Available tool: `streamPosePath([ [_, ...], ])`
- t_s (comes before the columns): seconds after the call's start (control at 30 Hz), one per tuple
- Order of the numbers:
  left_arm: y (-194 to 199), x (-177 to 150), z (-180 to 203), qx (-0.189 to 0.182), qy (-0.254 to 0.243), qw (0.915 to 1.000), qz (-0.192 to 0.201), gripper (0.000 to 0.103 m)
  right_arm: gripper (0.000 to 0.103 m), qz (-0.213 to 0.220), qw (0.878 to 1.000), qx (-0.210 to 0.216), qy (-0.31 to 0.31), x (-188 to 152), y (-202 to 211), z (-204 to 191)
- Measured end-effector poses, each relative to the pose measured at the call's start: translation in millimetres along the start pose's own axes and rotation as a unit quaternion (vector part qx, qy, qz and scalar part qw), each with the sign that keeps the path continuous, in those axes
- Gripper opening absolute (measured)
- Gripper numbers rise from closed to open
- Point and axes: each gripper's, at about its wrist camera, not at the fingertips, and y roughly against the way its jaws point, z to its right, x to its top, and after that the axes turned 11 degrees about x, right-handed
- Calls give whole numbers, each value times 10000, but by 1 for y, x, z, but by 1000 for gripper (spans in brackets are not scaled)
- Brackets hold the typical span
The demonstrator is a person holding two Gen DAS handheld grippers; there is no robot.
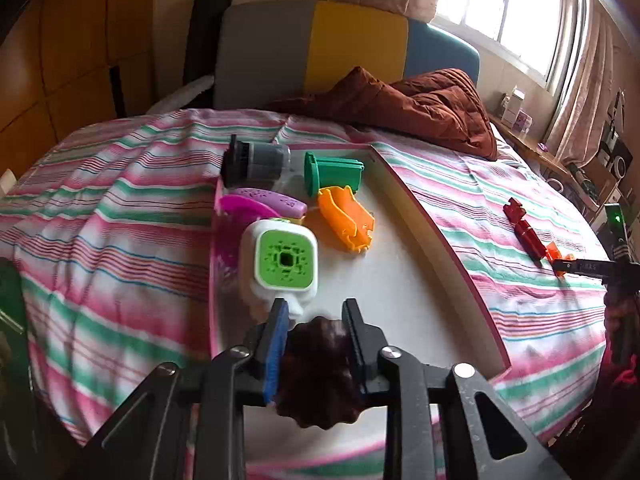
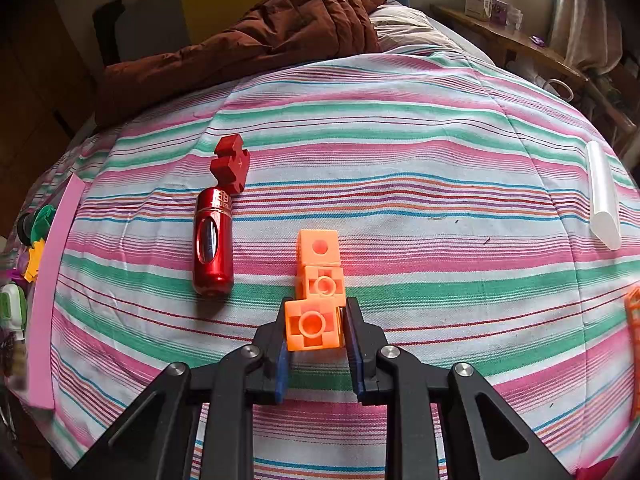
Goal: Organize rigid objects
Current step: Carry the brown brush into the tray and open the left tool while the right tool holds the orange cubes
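My left gripper [image 1: 316, 308] is shut on a dark brown ridged object [image 1: 316, 368], held over the near end of a pink-rimmed white tray [image 1: 404, 280]. In the tray lie a white and green cube-shaped toy [image 1: 285, 258], an orange plastic piece [image 1: 346, 218], a green spool [image 1: 330, 170], a grey and black cylinder [image 1: 254, 160] and purple pieces [image 1: 266, 200]. My right gripper [image 2: 316, 304] is shut on an orange block chain [image 2: 318, 292] resting on the striped bedspread. A red metal cylinder [image 2: 213, 244] and a red puzzle block [image 2: 231, 164] lie just left of it.
A brown quilt [image 2: 256, 36] is heaped at the head of the bed. A translucent white tube [image 2: 603, 196] lies at the far right, an orange piece [image 2: 634, 344] at the right edge. The tray's pink rim [image 2: 46, 280] shows at the left. A wooden shelf [image 2: 516, 40] stands beyond the bed.
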Motion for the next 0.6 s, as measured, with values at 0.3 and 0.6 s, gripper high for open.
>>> streamPosePath([
  [0.3,16,-6,-11,-27,282,9996,33,36,24,-2,10000,3,-65,-1,2,0],
  [0.6,18,-7,1,164,118,9998,70,39,24,-20,10000,-92,11,-3,2,-4],
])
